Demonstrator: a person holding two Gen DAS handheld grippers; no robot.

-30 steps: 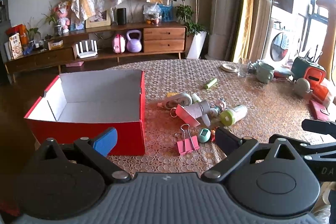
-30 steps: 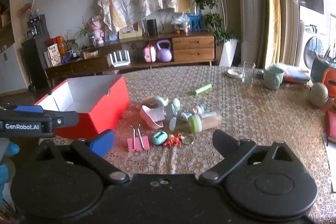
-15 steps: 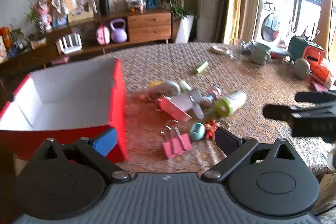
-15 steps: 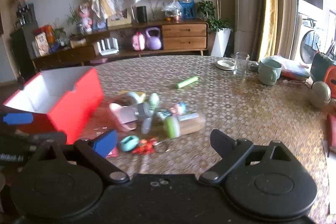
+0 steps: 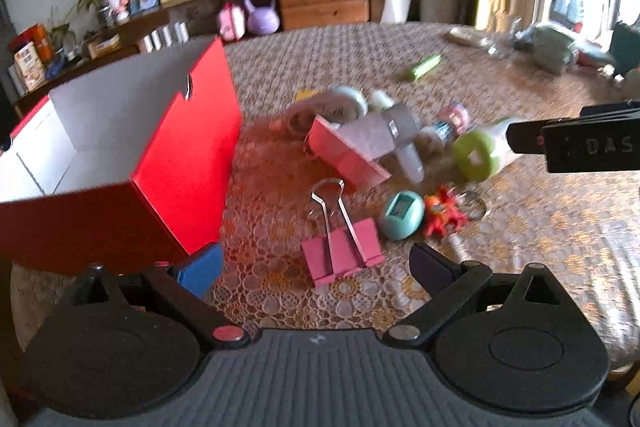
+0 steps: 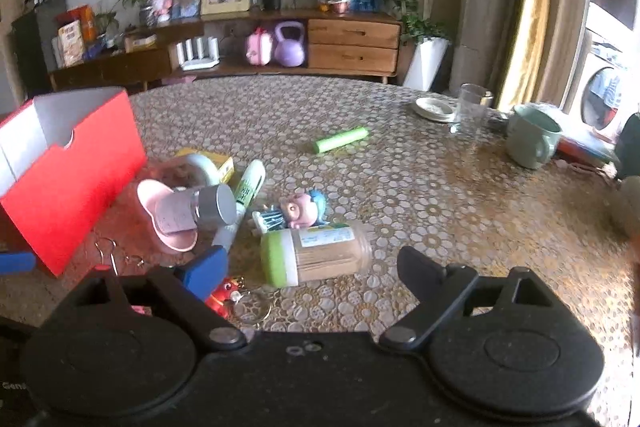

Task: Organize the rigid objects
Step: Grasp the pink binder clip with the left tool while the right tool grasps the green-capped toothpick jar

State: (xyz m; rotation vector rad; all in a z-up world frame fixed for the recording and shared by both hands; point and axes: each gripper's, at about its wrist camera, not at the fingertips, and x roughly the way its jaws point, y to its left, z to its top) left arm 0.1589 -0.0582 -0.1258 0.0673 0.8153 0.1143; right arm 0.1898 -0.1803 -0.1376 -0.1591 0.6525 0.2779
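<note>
1. Both tools point down at the clutter. The left hand-held gripper (image 5: 316,265) is spread wide above one pink binder clip (image 5: 340,253), holding nothing.
2. The right hand-held gripper (image 6: 314,267) is also apart, over one green-capped jar (image 6: 316,257).
3. One red box (image 5: 120,163) stands left on the lace-covered tabletop (image 6: 420,195); one sideboard (image 6: 280,43) stands behind.

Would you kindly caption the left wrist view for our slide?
Open left gripper hovers over a pink metal binder clip beside the red cardboard box.
</note>
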